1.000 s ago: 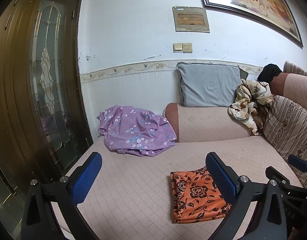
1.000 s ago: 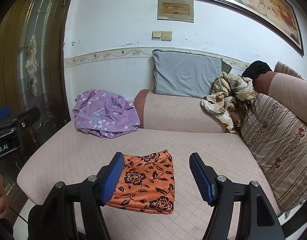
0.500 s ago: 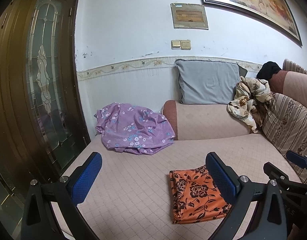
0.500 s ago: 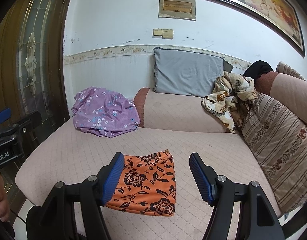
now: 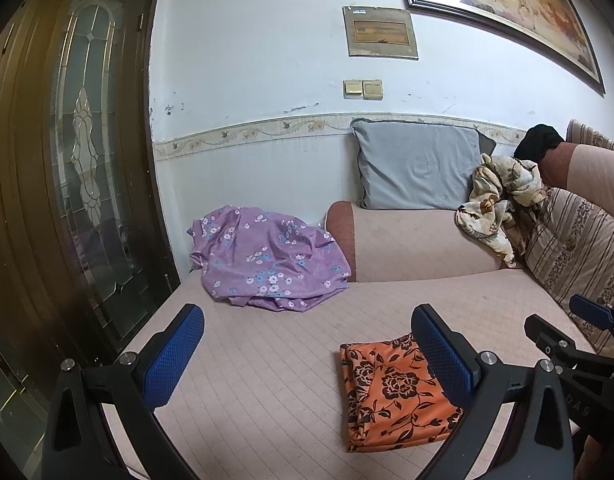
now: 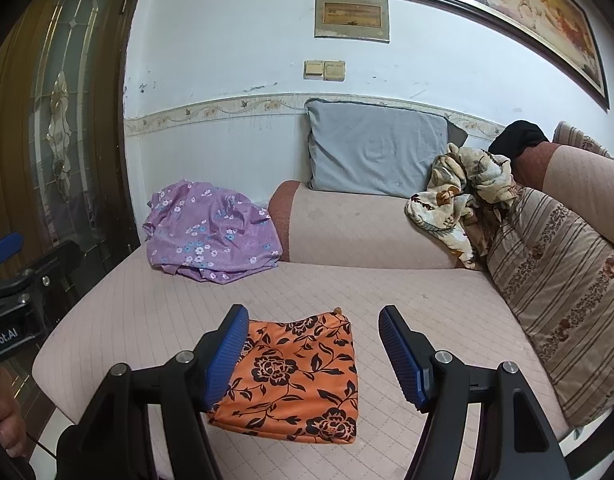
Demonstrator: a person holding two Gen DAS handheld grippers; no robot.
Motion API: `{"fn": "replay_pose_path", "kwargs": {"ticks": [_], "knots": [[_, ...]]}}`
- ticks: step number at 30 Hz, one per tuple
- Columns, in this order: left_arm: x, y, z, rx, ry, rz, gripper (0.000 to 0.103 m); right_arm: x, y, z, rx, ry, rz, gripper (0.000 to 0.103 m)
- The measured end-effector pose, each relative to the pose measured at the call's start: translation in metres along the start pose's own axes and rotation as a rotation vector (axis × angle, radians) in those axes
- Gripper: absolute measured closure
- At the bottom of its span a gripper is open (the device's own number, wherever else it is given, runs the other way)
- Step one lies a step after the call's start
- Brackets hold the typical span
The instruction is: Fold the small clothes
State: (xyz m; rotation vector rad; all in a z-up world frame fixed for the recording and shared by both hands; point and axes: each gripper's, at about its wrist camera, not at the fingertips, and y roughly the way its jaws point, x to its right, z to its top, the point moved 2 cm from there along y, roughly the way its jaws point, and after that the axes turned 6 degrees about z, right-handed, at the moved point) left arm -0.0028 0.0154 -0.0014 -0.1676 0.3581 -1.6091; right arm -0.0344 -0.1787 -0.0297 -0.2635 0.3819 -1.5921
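Covering most of both views, the sofa seat gives wide free room, with its front edge close below the orange floral cloth. Behind this cloth, against the armrest, the purple floral garment lies crumpled; it looks light, soft and limp, so I judge a corner or hem is the best place to take it. The orange cloth lies flat and folded near the front edge. The right tool hangs released above it, the left tool is released beside it, both empty.
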Motion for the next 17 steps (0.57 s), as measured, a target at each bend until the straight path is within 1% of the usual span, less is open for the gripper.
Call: {"fn": "replay_pose_path", "kwargs": {"ticks": [10, 13, 15, 17], "knots": [[-0.002, 0.019, -0.005, -0.021, -0.003, 0.01, 0.0, -0.003, 0.015, -0.002, -0.014, 0.004, 0.01, 0.032], [-0.001, 0.027, -0.008, -0.024, -0.007, -0.001, 0.0, -0.003, 0.024, -0.004, -0.027, 0.008, 0.011, 0.032], [-0.001, 0.037, -0.011, -0.028, -0.017, -0.008, 0.0, -0.002, 0.034, -0.007, -0.043, 0.009, 0.009, 0.032], [-0.002, 0.059, -0.016, -0.047, -0.023, 0.0, 0.0, 0.005, 0.047, -0.012, -0.057, 0.003, 0.01, 0.032]]}}
